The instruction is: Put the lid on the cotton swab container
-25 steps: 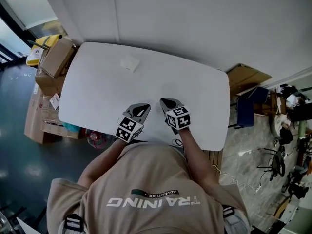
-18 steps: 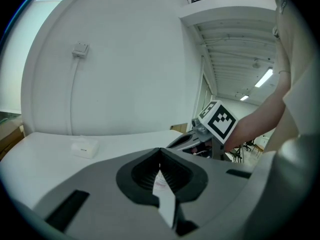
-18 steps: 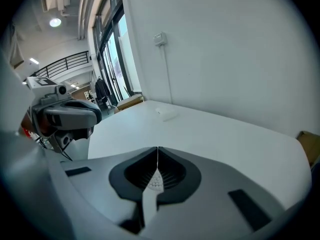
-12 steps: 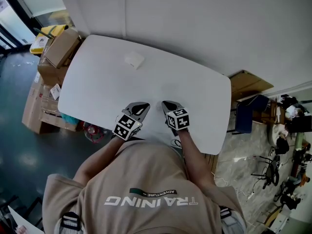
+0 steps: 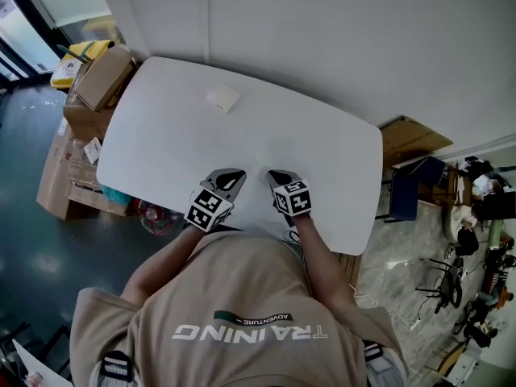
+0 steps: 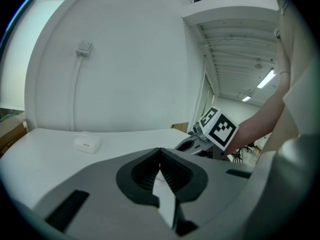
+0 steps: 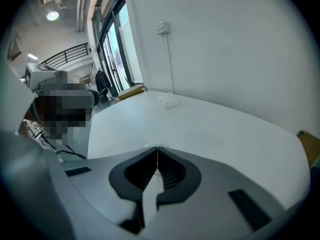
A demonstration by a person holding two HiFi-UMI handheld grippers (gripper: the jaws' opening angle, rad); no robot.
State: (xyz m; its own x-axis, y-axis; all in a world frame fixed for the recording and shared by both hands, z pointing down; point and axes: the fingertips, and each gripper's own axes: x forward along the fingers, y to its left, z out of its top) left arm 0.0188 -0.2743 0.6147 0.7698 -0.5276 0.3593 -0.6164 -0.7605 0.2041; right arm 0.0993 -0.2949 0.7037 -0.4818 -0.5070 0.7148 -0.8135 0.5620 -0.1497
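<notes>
A small white square container (image 5: pixel 222 99) lies on the white table (image 5: pixel 161 143) near its far edge; it also shows as a small white box (image 6: pixel 87 144) in the left gripper view and as a pale box (image 7: pixel 168 101) in the right gripper view. Whether its lid is on cannot be told. My left gripper (image 5: pixel 235 173) and right gripper (image 5: pixel 273 174) rest side by side at the near edge, far from the container. Both are shut with nothing between the jaws. The right gripper's marker cube (image 6: pixel 218 128) shows in the left gripper view.
Cardboard boxes (image 5: pixel 93 87) stand on the floor left of the table. A blue chair (image 5: pixel 407 190) and another cardboard sheet (image 5: pixel 407 139) are at the right. A wall (image 5: pixel 339 31) runs behind the table's far edge. A cable hangs down the wall (image 6: pixel 77 89).
Both grippers have stayed near the table's front edge, shut. The head view shifted slightly between one second ago and now; nothing on the table moved.
</notes>
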